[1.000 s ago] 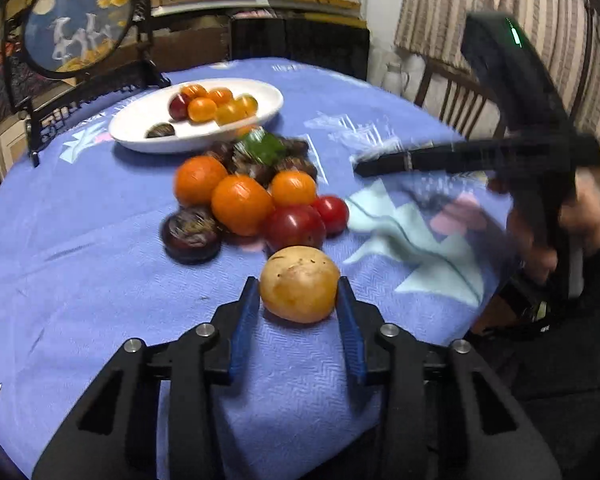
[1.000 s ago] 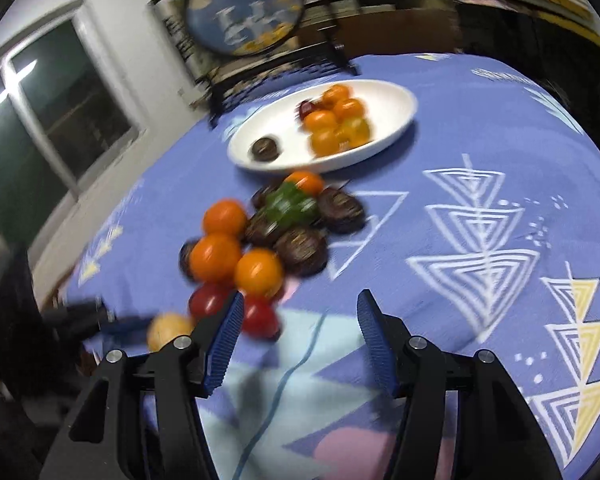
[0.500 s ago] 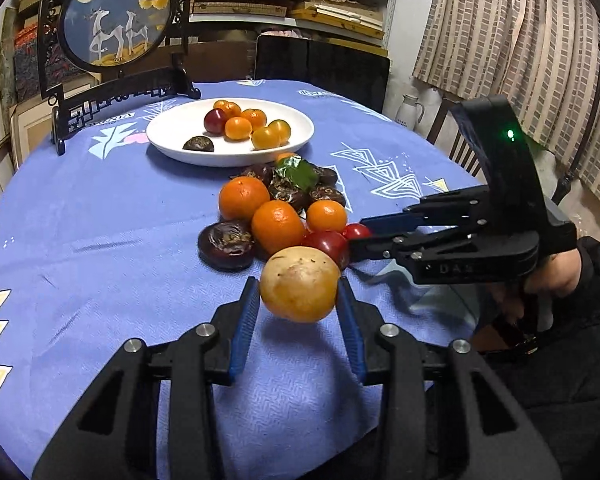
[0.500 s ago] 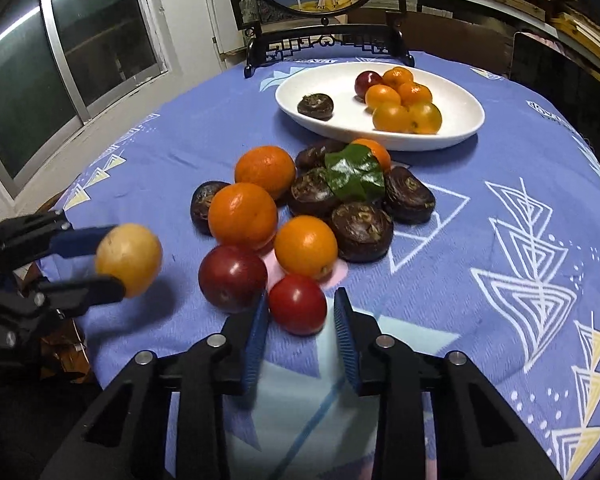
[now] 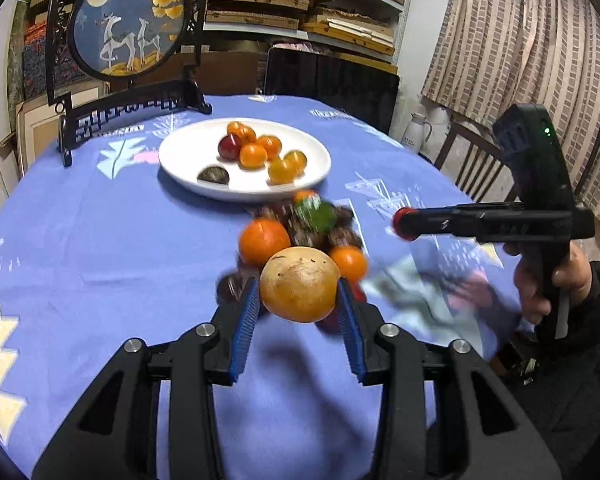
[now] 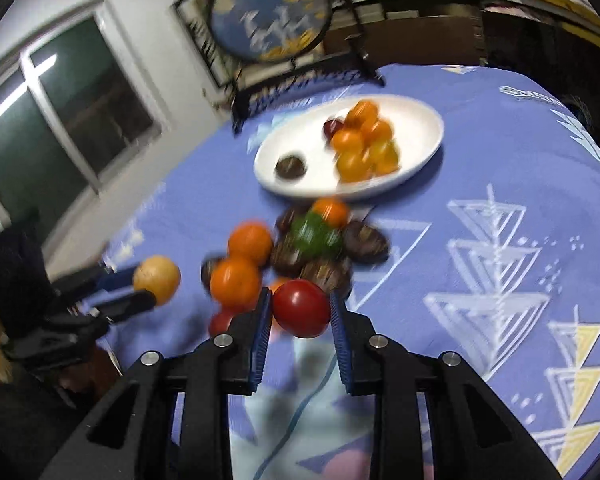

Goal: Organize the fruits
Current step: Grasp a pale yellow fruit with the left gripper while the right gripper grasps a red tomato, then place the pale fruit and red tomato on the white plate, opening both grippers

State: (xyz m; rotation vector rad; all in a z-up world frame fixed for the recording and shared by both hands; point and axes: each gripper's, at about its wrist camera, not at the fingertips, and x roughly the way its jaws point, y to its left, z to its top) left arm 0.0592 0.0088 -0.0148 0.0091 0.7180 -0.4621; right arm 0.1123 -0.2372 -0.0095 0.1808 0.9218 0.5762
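Observation:
My left gripper (image 5: pixel 298 300) is shut on a yellow-brown round fruit (image 5: pixel 299 284) and holds it above the blue cloth. It also shows at the left of the right wrist view (image 6: pixel 157 280). My right gripper (image 6: pixel 300 312) is shut on a red tomato (image 6: pixel 301 308), lifted off the cloth; the tomato also shows in the left wrist view (image 5: pixel 405 223). A pile of oranges (image 6: pixel 236 280), dark fruits (image 6: pixel 366 240) and a green leaf (image 6: pixel 314 234) lies on the table. A white plate (image 5: pixel 180 160) behind the pile holds small oranges, a red fruit and a dark one.
The round table wears a blue patterned cloth (image 5: pixel 100 240). A framed round deer picture on a black stand (image 5: pixel 130 32) is at the far edge. A dark chair (image 5: pixel 332 80), shelves and a curtain stand beyond. A window (image 6: pixel 72 100) is at the left.
My right gripper has shut on the red tomato and lifted it off the cloth. My left gripper has carried the yellow fruit up and toward the pile.

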